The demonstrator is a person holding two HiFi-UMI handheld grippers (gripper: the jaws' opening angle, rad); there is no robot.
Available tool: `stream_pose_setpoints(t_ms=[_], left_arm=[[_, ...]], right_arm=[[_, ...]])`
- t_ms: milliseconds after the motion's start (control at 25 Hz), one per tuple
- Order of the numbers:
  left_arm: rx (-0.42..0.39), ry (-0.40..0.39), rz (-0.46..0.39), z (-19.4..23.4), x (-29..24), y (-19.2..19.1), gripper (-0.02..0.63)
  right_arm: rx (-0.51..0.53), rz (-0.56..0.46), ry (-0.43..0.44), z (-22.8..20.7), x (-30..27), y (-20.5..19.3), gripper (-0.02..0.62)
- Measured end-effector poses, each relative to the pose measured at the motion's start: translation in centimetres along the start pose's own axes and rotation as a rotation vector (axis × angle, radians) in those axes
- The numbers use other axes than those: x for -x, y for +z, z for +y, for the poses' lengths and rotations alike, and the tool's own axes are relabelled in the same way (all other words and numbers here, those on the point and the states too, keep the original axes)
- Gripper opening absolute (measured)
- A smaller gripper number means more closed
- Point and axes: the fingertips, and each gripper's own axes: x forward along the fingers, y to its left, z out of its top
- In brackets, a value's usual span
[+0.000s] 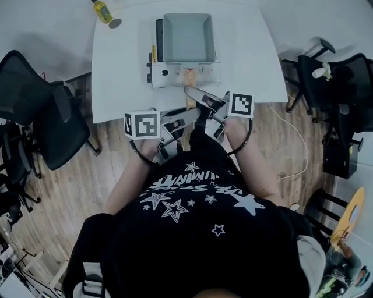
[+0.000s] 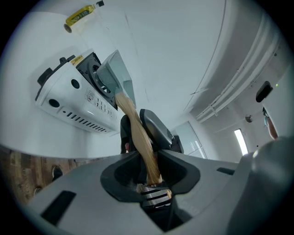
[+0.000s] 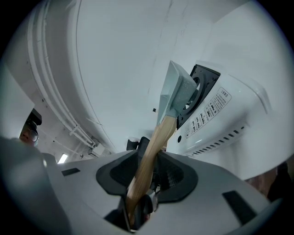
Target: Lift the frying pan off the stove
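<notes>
Frying pan (image 1: pixel 187 36), square, grey, with a pale wooden handle (image 1: pixel 190 100), sits on the stove (image 1: pixel 175 74) on a white table (image 1: pixel 122 70) over wood flooring (image 1: pixel 105 174), with black chairs (image 1: pixel 41 110) on either side. One yellow bottle (image 1: pixel 105 11) lies far left; there is one pan and one stove. Left gripper (image 2: pixel 149 176) and right gripper (image 3: pixel 140 183) both clamp the handle.

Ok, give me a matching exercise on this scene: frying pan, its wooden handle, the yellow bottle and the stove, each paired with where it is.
Things:
1. frying pan
2. wooden handle
3. yellow bottle
4. stove

Places:
a. at the far left corner of the white table
b. clamped by the left gripper and the right gripper
c. over the stove's burner
d. on the table, close to its near edge

Pairs: 1-c, 2-b, 3-a, 4-d
</notes>
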Motion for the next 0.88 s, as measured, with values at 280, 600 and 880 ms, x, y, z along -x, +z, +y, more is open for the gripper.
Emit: stream_pose_setpoints(t_ms=[280,600,880], left_arm=[[-0.004,-0.019,0.027,-1.0,0.4,-2.4,0.121],[-0.012,-0.003,0.02,-1.7,0.0,-4.1,0.121],[-0.003,0.022,-0.015,-4.0,-0.6,-7.3,0.122]], right_arm=[[0.008,0.001,-0.003,1.1,1.3,-2.0,0.129],[0.007,0.019,0.016,1.7,2.7,-3.1,0.129],[0.019,0.057,0.032,3.5,5.4,-5.3,0.13]])
